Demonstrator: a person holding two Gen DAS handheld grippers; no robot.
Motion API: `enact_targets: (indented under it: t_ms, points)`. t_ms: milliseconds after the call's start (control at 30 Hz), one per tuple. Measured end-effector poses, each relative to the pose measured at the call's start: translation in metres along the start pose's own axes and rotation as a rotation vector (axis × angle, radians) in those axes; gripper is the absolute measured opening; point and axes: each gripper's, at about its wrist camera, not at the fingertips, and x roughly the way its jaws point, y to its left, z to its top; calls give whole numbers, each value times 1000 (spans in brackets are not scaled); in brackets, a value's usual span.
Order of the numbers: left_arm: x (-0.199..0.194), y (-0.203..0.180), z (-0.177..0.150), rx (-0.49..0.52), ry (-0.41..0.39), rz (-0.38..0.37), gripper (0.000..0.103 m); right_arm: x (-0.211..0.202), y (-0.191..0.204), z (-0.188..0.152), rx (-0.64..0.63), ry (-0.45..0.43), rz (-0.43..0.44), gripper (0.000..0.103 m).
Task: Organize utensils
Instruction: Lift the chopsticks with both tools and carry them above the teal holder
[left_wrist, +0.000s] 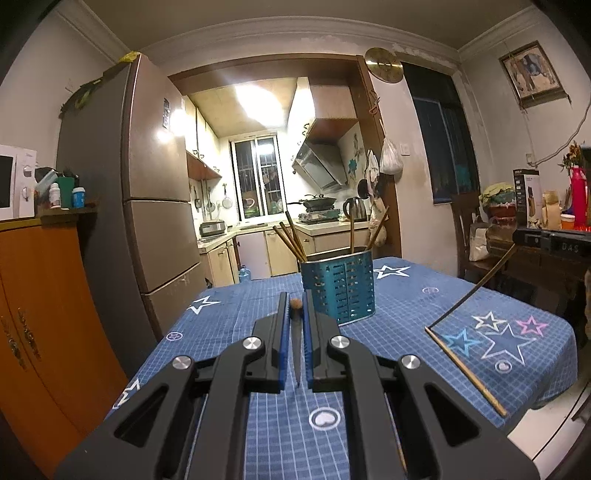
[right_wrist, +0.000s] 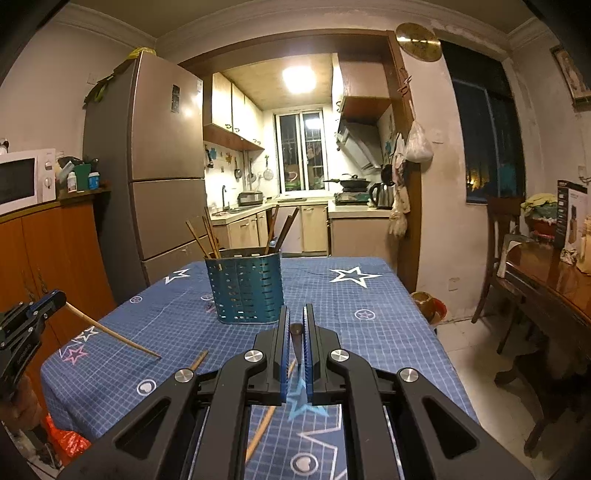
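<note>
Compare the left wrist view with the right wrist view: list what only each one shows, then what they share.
Only the left wrist view shows the framed picture on the wall and the red thermos.

Only the right wrist view shows the orange bag on the floor and the brass pot beyond the table's corner.

Both show the blue utensil holder with chopsticks, the star tablecloth, the fridge, and both grippers, left gripper and right gripper, each shut on a chopstick, with one loose chopstick lying on the cloth.

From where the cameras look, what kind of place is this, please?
Most likely a home dining area that opens onto a small kitchen. A table with a blue star cloth holds a perforated utensil holder with chopsticks, a tall fridge stands beside it, and a stove with a pan sits beyond.
</note>
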Motion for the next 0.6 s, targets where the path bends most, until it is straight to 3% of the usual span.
enact_targets:
  t_ms: [600]
  points:
    - [65,23,44,-71,69,-50,5,51,-21,61,65,38,60,8]
